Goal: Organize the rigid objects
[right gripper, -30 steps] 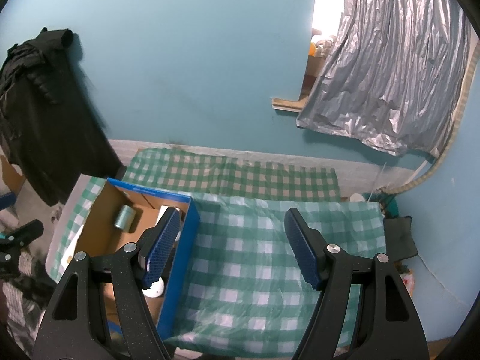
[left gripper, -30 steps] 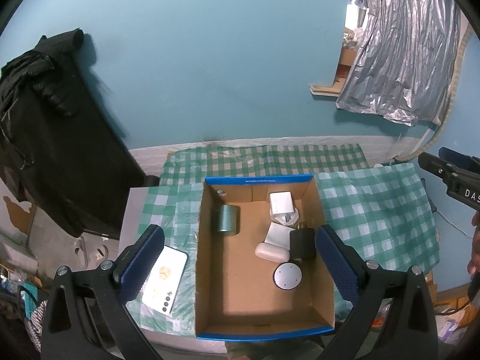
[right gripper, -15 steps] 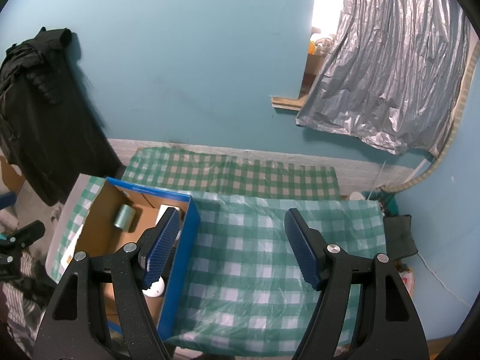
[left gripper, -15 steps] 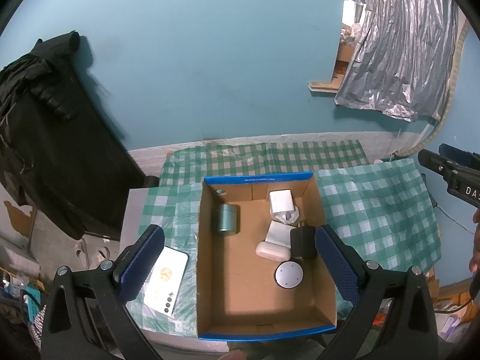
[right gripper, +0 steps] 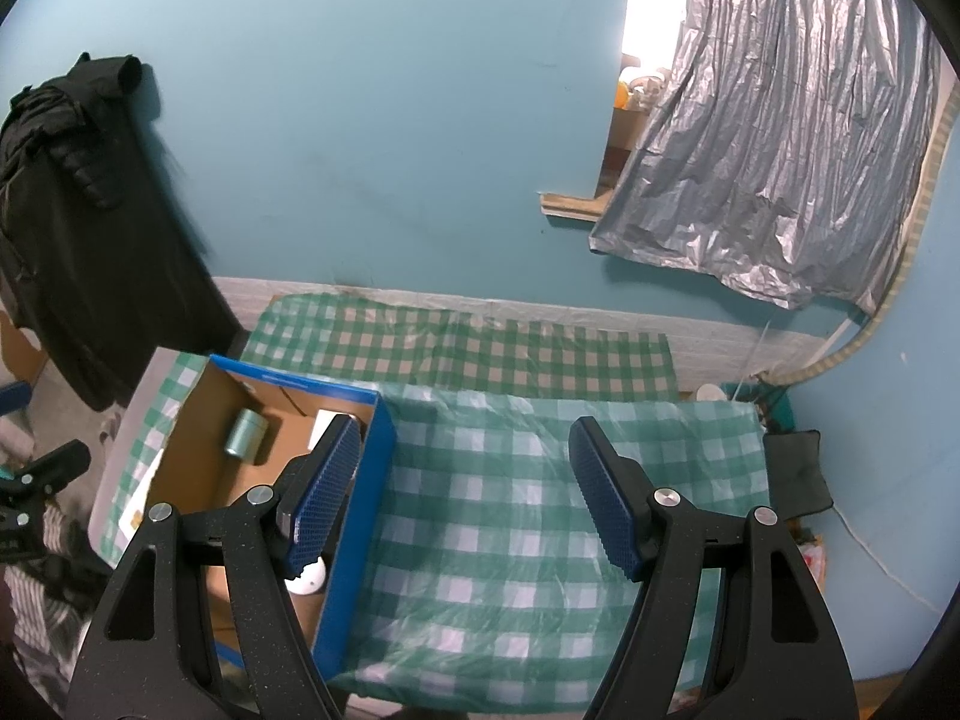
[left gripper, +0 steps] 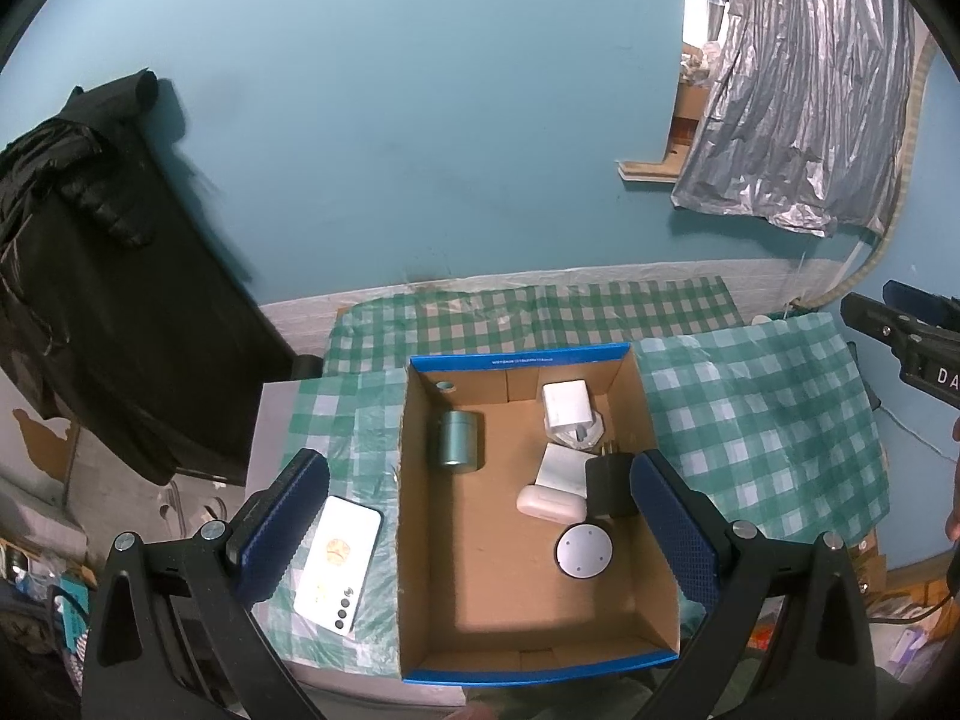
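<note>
A blue-rimmed cardboard box (left gripper: 522, 356) stands on the green checked tablecloth (left gripper: 762, 414). Inside lie a metal cylinder (left gripper: 459, 440), a white charger (left gripper: 565, 405), a flat white block (left gripper: 561, 468), a pale oval case (left gripper: 551, 503), a black plug adapter (left gripper: 607, 486) and a round grey disc (left gripper: 584, 551). A white phone (left gripper: 338, 564) lies face down on the cloth left of the box. My left gripper (left gripper: 480, 531) hangs open high above the box with nothing between its fingers. My right gripper (right gripper: 465, 492) is open over the bare cloth (right gripper: 510, 510) right of the box (right gripper: 366, 450).
A black jacket (left gripper: 90, 276) hangs on the teal wall at the left. A silver foil sheet (right gripper: 774, 156) covers a window opening at the right. The table's near edge is close below both grippers. The other gripper's black tip (left gripper: 900, 336) shows at the right edge.
</note>
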Tool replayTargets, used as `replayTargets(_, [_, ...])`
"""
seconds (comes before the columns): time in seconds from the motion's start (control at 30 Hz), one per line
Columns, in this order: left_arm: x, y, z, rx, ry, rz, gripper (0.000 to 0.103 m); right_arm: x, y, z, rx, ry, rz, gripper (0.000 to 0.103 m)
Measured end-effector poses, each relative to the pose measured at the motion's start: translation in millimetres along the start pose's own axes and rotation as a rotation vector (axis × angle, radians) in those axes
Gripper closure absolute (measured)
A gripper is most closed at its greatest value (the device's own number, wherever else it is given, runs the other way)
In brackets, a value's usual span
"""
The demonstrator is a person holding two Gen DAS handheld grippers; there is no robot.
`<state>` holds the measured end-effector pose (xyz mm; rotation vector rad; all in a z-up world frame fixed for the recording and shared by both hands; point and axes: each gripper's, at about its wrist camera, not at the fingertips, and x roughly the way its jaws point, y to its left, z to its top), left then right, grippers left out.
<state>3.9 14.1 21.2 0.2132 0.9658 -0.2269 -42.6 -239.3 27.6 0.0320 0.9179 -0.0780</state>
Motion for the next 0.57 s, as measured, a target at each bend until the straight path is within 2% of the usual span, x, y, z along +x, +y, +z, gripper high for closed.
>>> replayTargets(0.57, [6.0, 2.2, 2.4, 0.006, 0.004, 0.000, 0.001, 2.6, -5.3, 0.3, 0.004, 0.012, -0.001, 0.031])
